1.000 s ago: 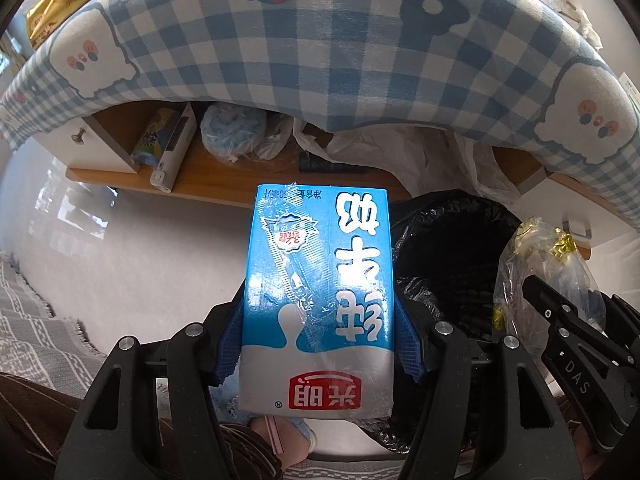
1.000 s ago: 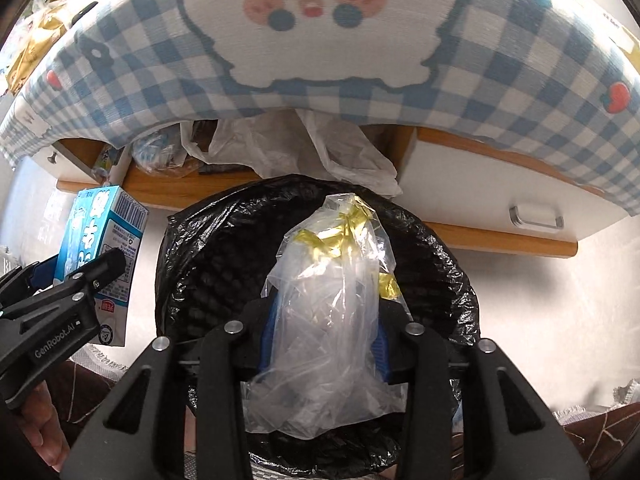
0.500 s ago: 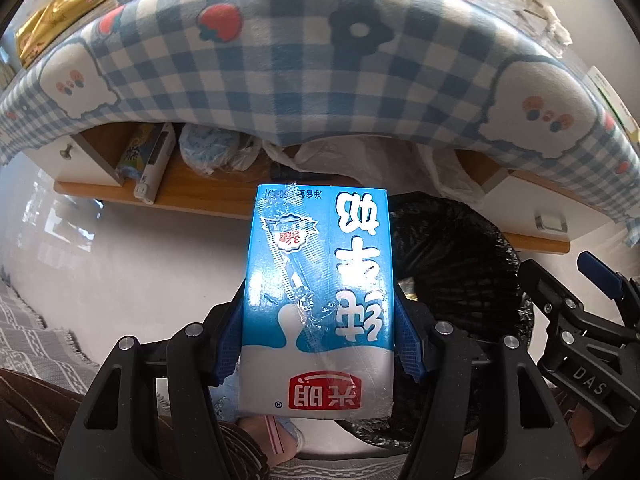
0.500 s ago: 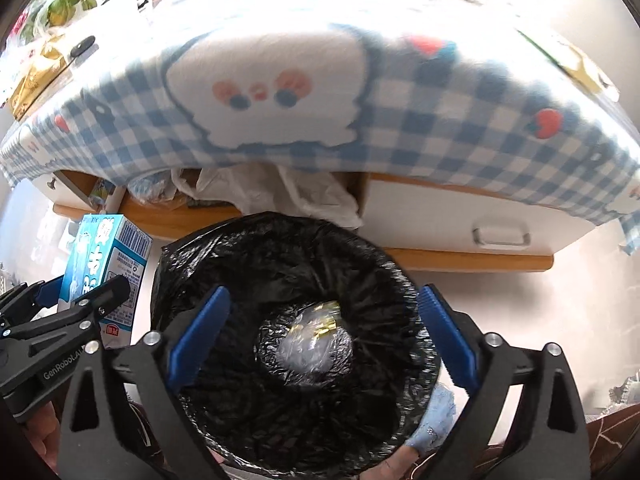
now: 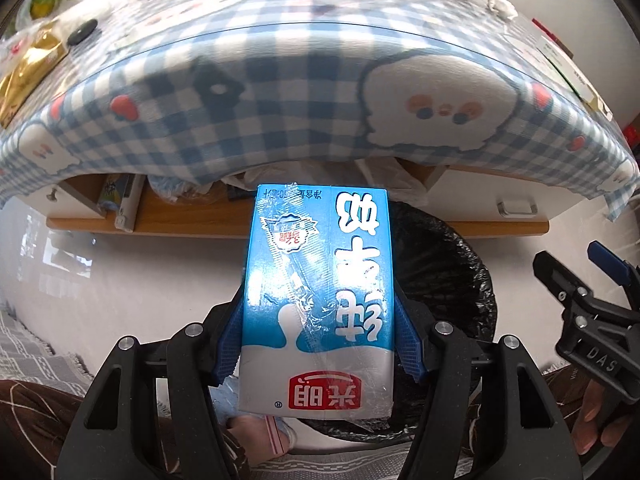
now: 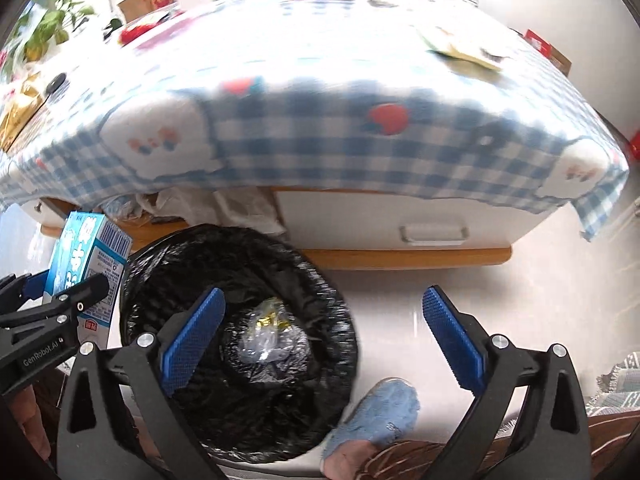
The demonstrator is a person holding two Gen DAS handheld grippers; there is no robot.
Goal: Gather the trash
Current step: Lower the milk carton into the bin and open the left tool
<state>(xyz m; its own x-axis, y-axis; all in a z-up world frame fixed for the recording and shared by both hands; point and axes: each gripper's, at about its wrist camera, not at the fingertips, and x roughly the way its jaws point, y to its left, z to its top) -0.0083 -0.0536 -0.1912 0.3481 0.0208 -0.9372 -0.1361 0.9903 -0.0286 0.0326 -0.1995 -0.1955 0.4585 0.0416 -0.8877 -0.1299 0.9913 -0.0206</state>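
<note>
Clamped lengthwise in the left gripper [image 5: 318, 344], milk carton [image 5: 318, 300] is held beside the bin's [image 6: 160, 264] left rim; right gripper [image 6: 324, 320] jaws, just opened, are spread empty.

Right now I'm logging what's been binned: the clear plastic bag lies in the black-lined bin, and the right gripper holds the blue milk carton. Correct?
One slip: the left gripper holds the blue milk carton, as the left wrist view shows. The right gripper is open and empty. The clear plastic bag does lie in the black-lined bin.
</note>
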